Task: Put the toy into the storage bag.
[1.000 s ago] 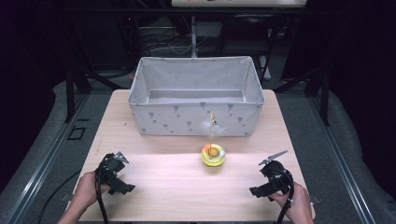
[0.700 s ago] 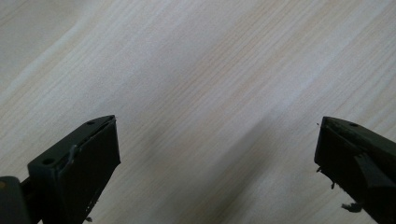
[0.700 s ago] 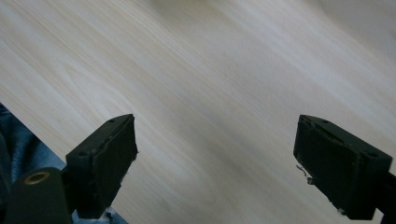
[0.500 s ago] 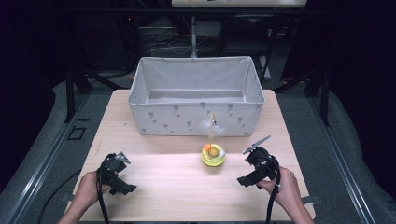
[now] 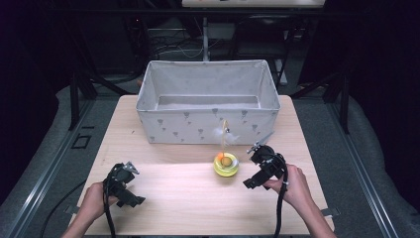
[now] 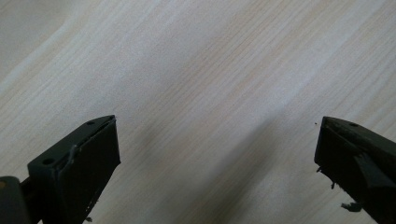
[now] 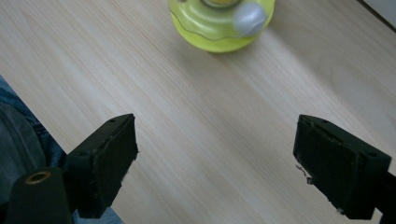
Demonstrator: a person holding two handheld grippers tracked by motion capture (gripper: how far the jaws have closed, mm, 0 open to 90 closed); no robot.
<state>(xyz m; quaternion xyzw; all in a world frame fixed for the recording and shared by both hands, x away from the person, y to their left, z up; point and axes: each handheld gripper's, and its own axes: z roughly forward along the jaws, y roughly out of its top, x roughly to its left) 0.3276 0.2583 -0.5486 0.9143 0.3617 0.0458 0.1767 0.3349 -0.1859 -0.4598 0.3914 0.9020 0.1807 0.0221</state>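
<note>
A yellow-green round toy (image 5: 226,165) with an orange ball and a thin wand bearing white feathers stands on the wooden table (image 5: 188,198), just in front of the grey fabric box (image 5: 208,101). My right gripper (image 5: 251,168) hovers close to the toy's right side, open and empty. In the right gripper view the toy (image 7: 219,21) lies ahead of the spread jaws of my right gripper (image 7: 215,158). My left gripper (image 5: 130,186) rests low at the table's front left, open over bare wood, as the left gripper view shows for that gripper (image 6: 215,154).
The fabric box is open-topped and looks empty, with small grey prints on its front wall. Dark floor, rails and cables surround the table. A blue-jeaned leg (image 7: 23,135) shows beyond the table edge in the right gripper view.
My right gripper has moved left and up from the table's front right corner toward the toy. The left gripper and the toy have stayed put.
</note>
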